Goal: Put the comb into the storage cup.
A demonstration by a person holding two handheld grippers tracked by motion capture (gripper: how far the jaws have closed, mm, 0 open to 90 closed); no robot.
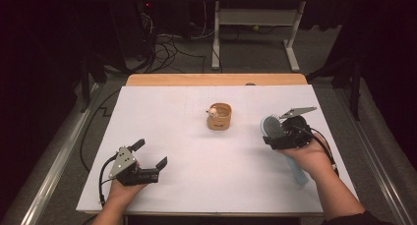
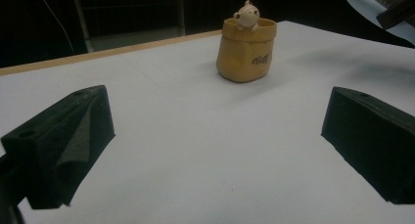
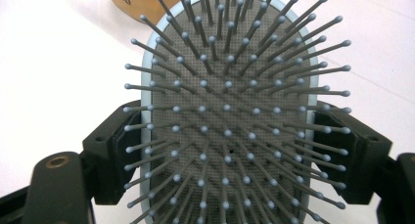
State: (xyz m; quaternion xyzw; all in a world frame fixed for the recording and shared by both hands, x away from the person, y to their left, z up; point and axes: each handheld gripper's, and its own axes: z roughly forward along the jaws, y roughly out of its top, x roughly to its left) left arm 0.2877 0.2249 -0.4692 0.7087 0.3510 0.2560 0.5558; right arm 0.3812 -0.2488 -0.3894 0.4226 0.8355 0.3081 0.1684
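Note:
A light-blue hairbrush (image 1: 272, 126) with grey bristles is off the table at the right. My right gripper (image 1: 278, 136) is shut on the sides of its head, and its handle runs back under the hand. In the right gripper view the bristle pad (image 3: 230, 87) faces the camera, and the right gripper (image 3: 232, 153) has one jaw on each edge. A tan pouch (image 1: 220, 118) with a small bear figure (image 1: 213, 111) on its rim stands mid-table. My left gripper (image 1: 151, 153) rests at the front left, open and holding nothing. The left gripper (image 2: 215, 145) faces the pouch (image 2: 246, 57).
A white sheet (image 1: 196, 156) covers the table, and a wooden strip (image 1: 216, 79) shows at the far edge. Beyond it, cables (image 1: 167, 50) lie on the dark floor beside a white desk frame (image 1: 255, 18). Bare sheet lies between the two grippers.

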